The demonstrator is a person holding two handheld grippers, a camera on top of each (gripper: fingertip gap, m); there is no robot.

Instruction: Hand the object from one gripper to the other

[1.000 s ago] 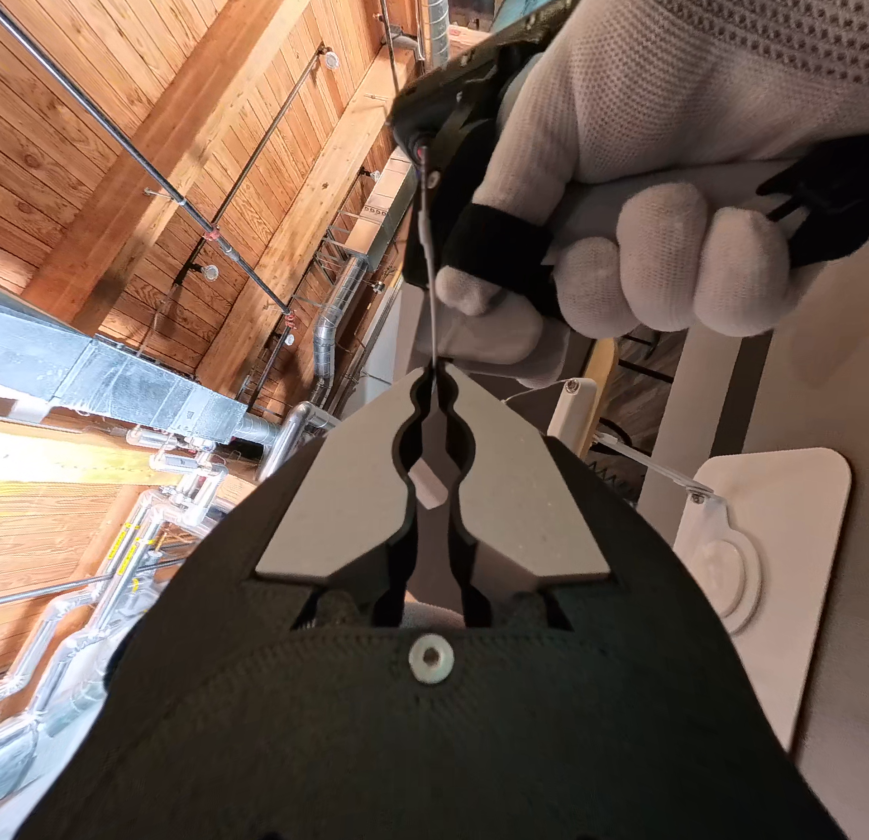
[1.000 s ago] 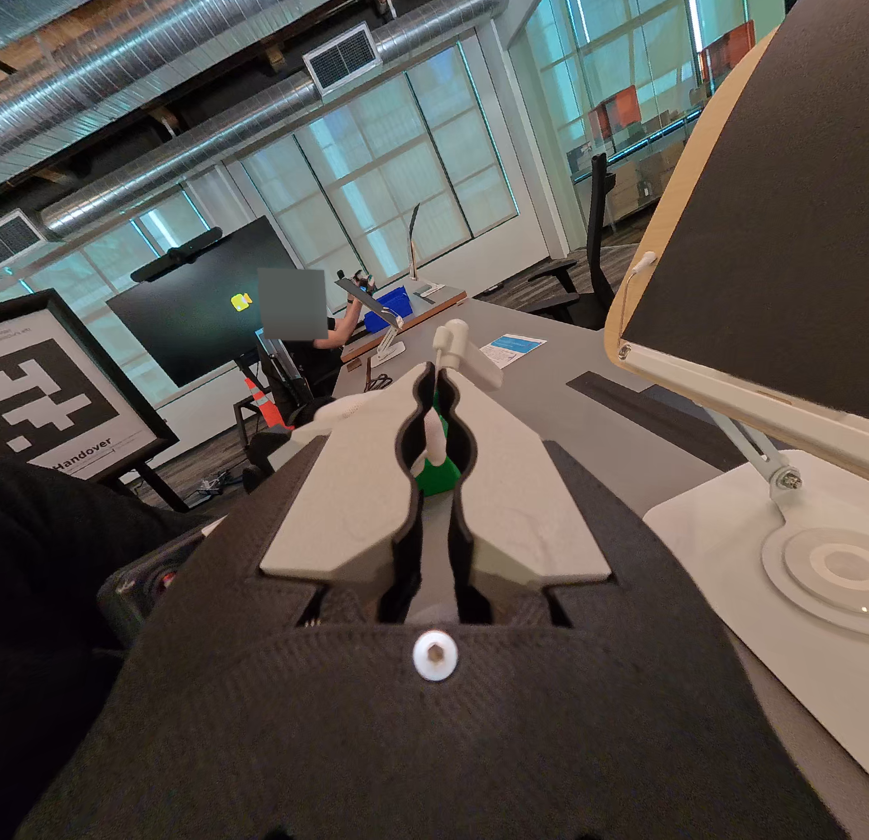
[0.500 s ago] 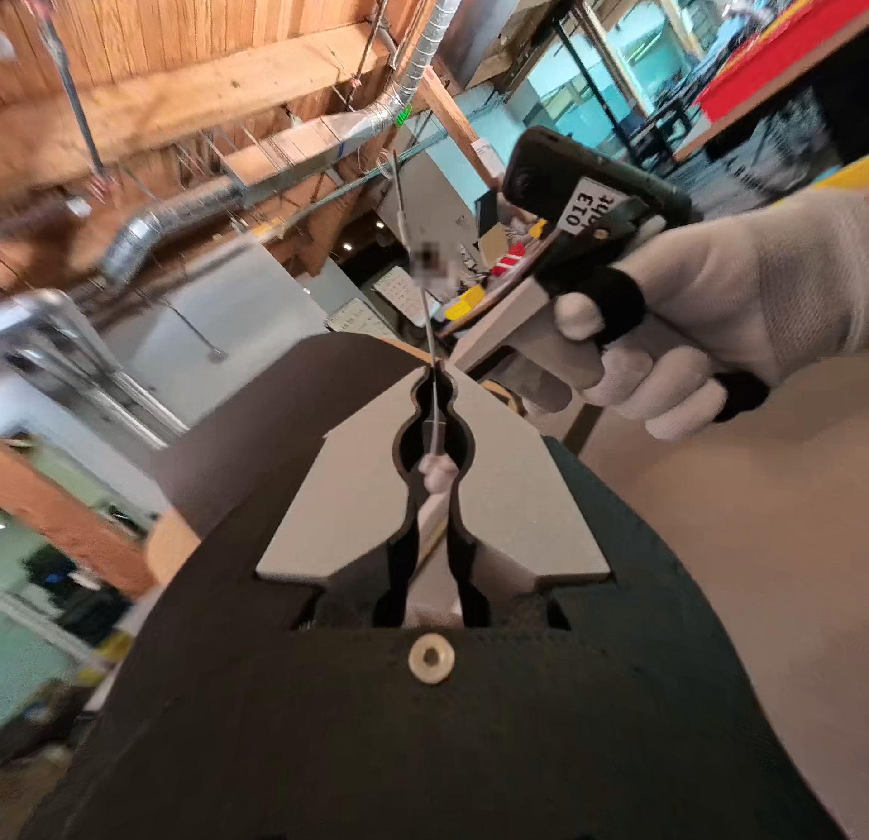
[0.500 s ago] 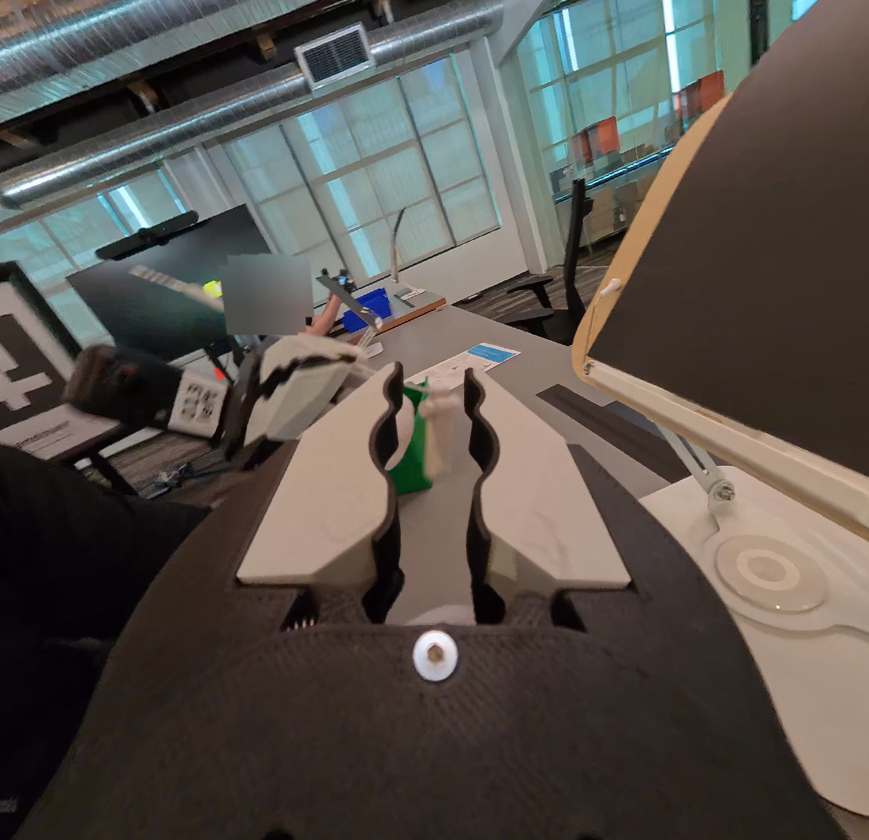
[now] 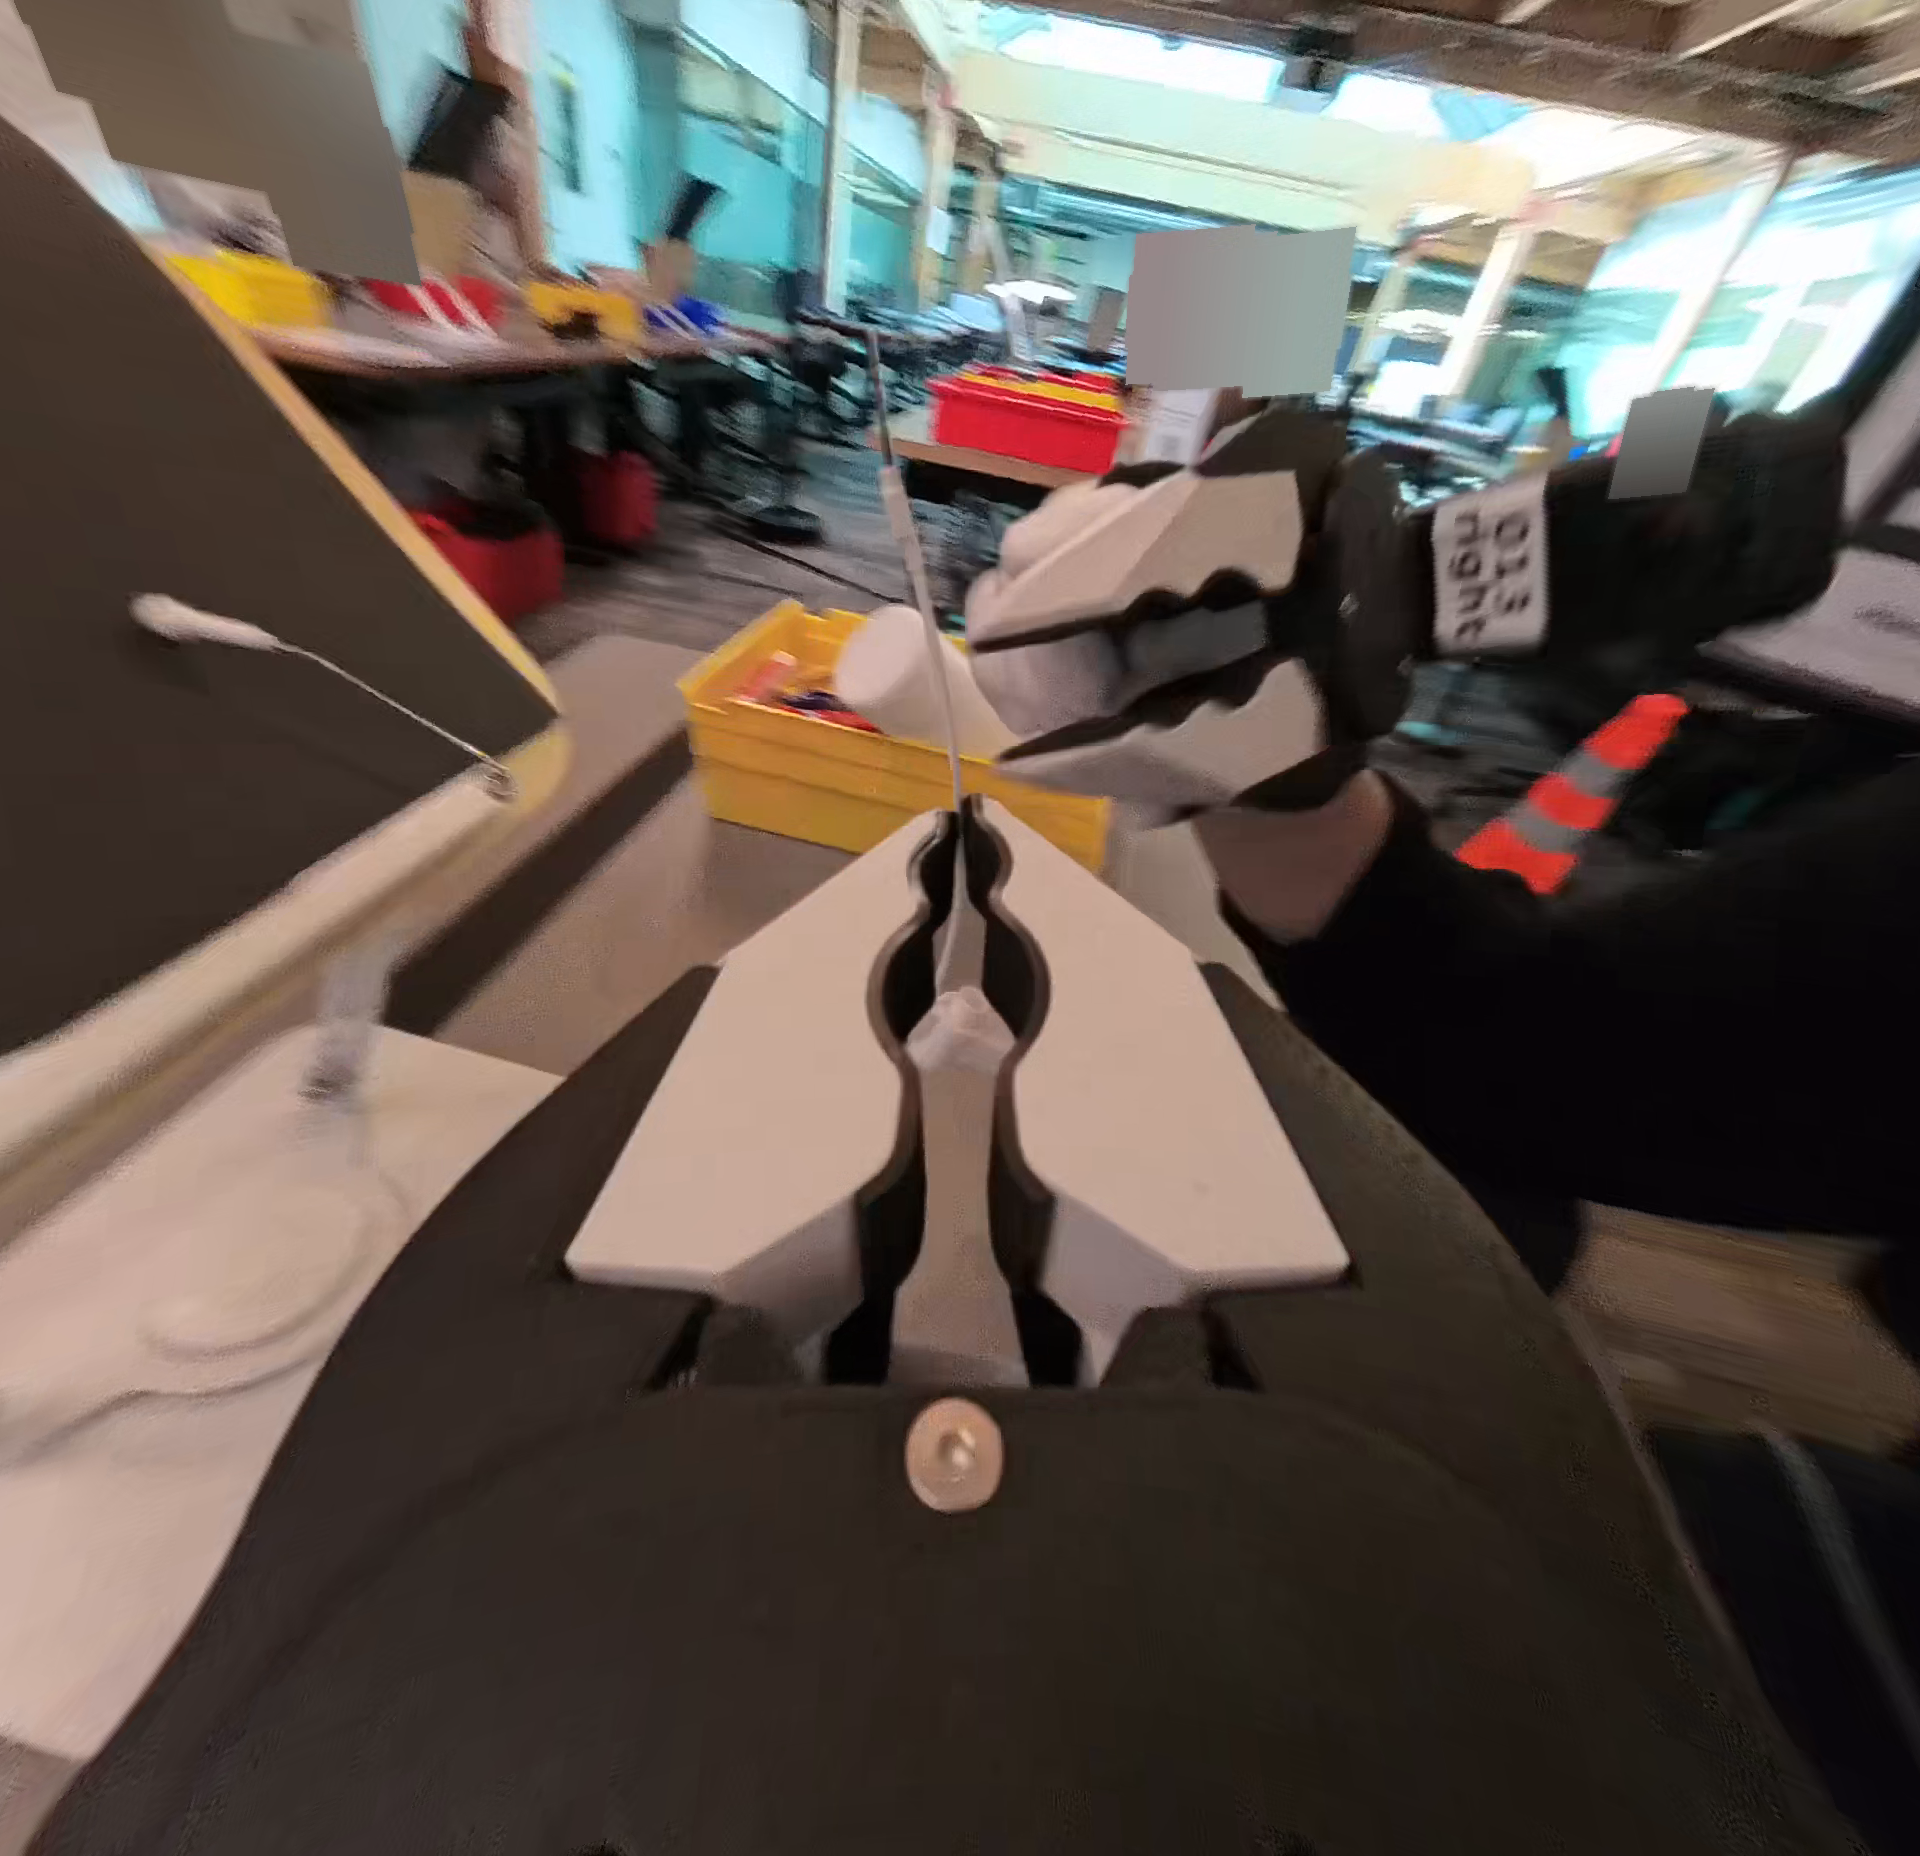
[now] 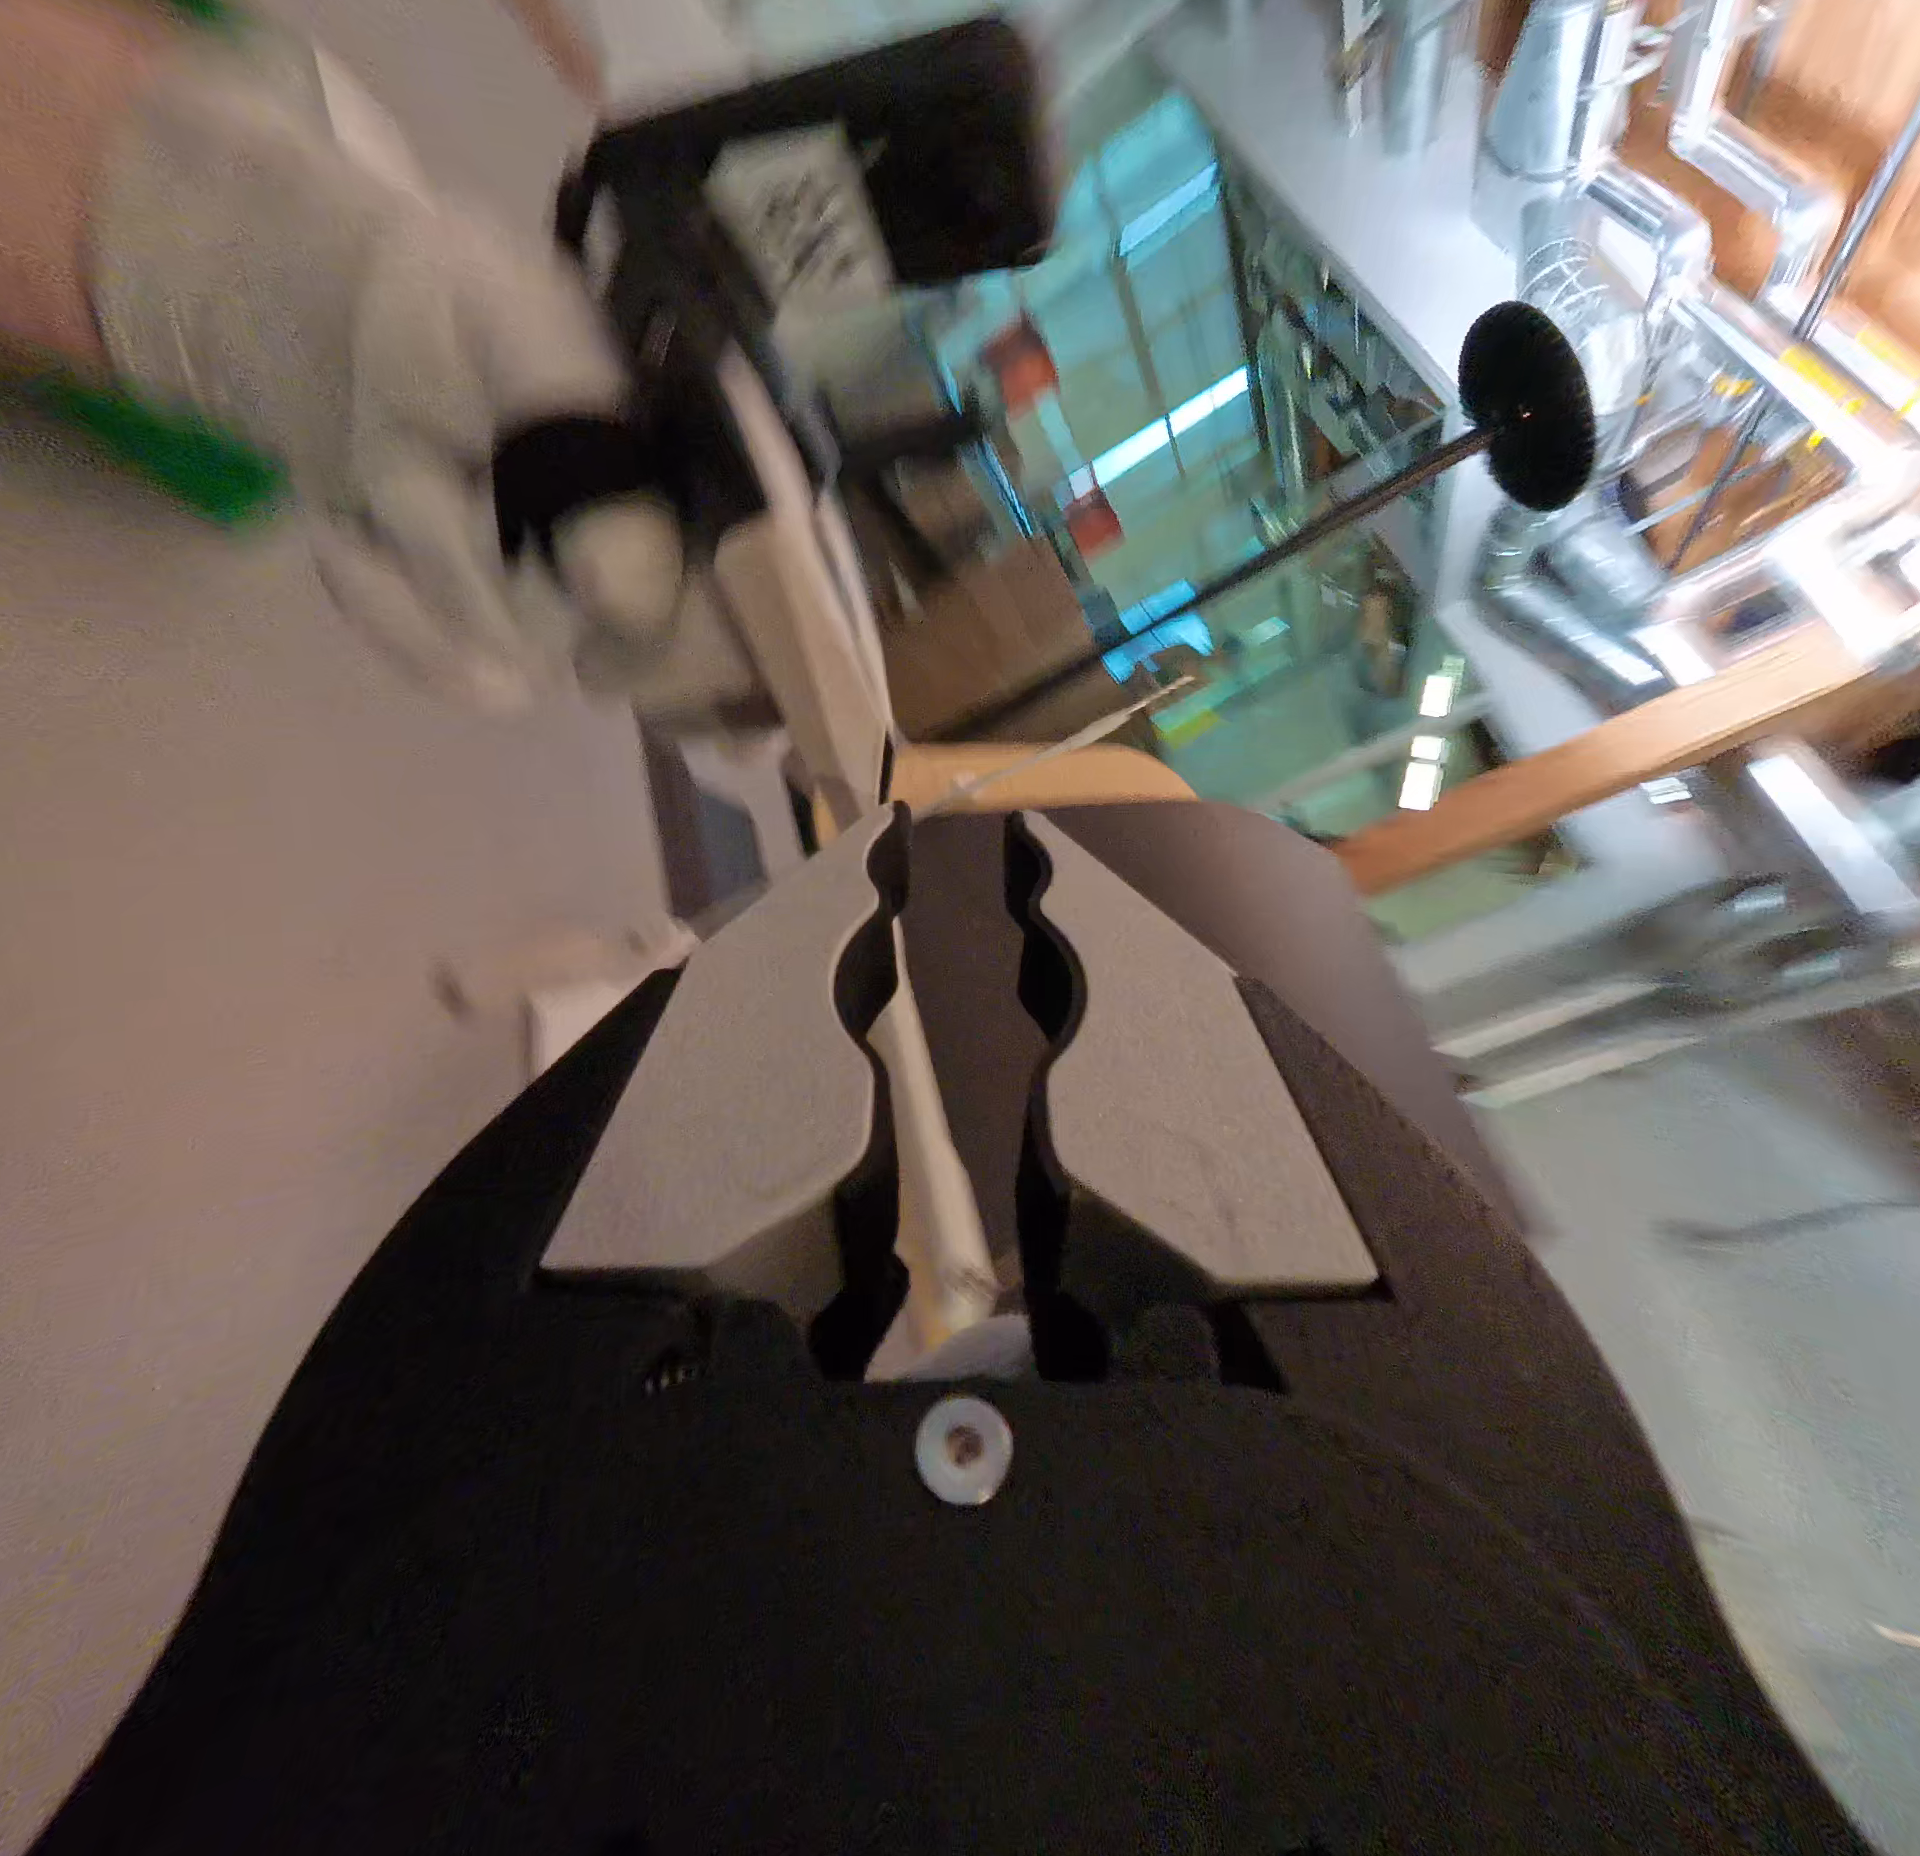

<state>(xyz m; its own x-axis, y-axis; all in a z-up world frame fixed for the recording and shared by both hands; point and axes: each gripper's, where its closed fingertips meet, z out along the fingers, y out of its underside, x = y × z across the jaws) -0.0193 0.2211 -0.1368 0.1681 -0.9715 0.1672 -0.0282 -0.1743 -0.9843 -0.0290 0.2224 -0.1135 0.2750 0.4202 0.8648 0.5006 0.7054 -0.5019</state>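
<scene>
My left gripper (image 5: 958, 819) is shut on a thin rod (image 5: 914, 580) that sticks up past its tips. The rod's white end knob (image 5: 961, 1037) sits in the jaw hollow. In the right wrist view the rod (image 6: 1299, 539) ends in a round black brush head (image 6: 1525, 419). My right gripper (image 5: 987, 700) hovers just right of the rod, apart from it. In its own view the right gripper (image 6: 956, 819) has its jaws apart. A white stick (image 6: 925, 1131) lies loose against its left finger, and its end (image 5: 894, 679) pokes past the tips. This view is blurred.
A lamp with a black, wood-rimmed head (image 5: 208, 559) and a white base (image 5: 208, 1235) stands at the left on the grey table (image 5: 644, 871). A yellow bin (image 5: 831, 767) sits behind the grippers. An orange cone (image 5: 1579, 778) is at the right, and a red bin (image 5: 1023, 419) stands far back.
The right jaws opened half a second ago and have since narrowed. The right gripper has rolled onto its side. The left gripper has swung down from the ceiling to level, still holding the rod.
</scene>
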